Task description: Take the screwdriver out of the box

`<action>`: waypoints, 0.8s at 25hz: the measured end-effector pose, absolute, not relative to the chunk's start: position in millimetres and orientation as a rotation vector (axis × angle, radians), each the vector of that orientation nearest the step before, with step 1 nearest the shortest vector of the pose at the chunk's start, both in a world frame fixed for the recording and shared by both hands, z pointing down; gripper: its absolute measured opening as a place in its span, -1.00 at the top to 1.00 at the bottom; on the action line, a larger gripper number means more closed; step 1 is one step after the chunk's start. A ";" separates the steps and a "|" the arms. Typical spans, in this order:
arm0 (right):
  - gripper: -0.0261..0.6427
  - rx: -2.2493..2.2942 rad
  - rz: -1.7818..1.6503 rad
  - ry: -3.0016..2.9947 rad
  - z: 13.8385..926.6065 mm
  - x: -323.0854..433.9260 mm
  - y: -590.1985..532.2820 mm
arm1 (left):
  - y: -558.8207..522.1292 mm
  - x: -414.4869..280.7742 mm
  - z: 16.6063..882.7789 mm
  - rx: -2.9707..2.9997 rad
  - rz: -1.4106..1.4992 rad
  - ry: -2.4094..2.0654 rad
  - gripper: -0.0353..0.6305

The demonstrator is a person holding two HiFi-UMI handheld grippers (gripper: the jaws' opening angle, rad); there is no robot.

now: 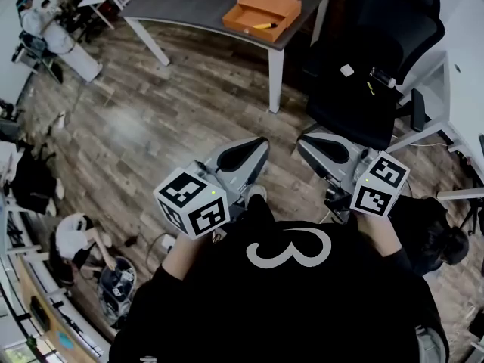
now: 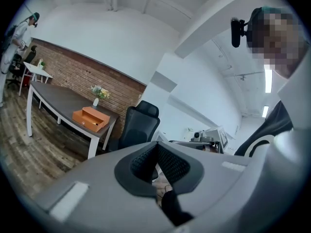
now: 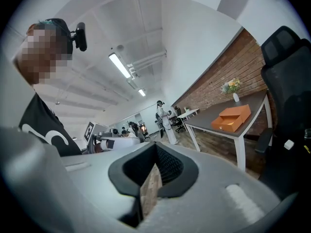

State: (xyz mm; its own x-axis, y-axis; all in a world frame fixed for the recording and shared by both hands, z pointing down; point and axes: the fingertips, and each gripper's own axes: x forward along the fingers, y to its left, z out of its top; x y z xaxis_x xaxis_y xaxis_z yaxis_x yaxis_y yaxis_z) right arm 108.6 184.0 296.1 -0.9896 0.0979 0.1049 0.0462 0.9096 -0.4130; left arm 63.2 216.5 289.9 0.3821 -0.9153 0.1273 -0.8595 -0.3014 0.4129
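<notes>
An orange box lies open on the near corner of a dark table far ahead of me, with a yellow-handled screwdriver inside it. The box shows small and distant in the left gripper view, and the box does too in the right gripper view. My left gripper and right gripper are held close to my chest, side by side over the wooden floor. Both are shut and hold nothing. The jaws of the left gripper and of the right gripper meet at their tips.
A black office chair stands to the right of the table, between me and a white desk. A person in white works at the far left. Bags and gear lie on the floor at lower left.
</notes>
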 end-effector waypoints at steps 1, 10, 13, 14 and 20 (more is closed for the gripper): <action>0.92 -0.109 0.643 -2.948 297.4 102.1 177.4 | 209.6 56.7 291.6 2.231 -0.186 -1.518 0.85; 0.92 -0.071 0.643 -2.942 301.7 30.4 114.3 | 137.9 -16.2 291.3 2.274 -0.146 -1.475 0.85; 0.92 -0.029 0.634 -2.946 301.4 7.5 94.1 | 117.9 -44.2 291.4 2.291 -0.105 -1.490 0.85; 0.92 -0.014 0.632 -2.947 301.4 0.7 87.9 | 111.9 -53.6 292.2 2.291 -0.099 -1.493 0.85; 0.92 0.077 0.625 -2.967 300.5 -24.6 56.5 | 79.7 -86.5 295.5 2.325 -0.080 -1.449 0.85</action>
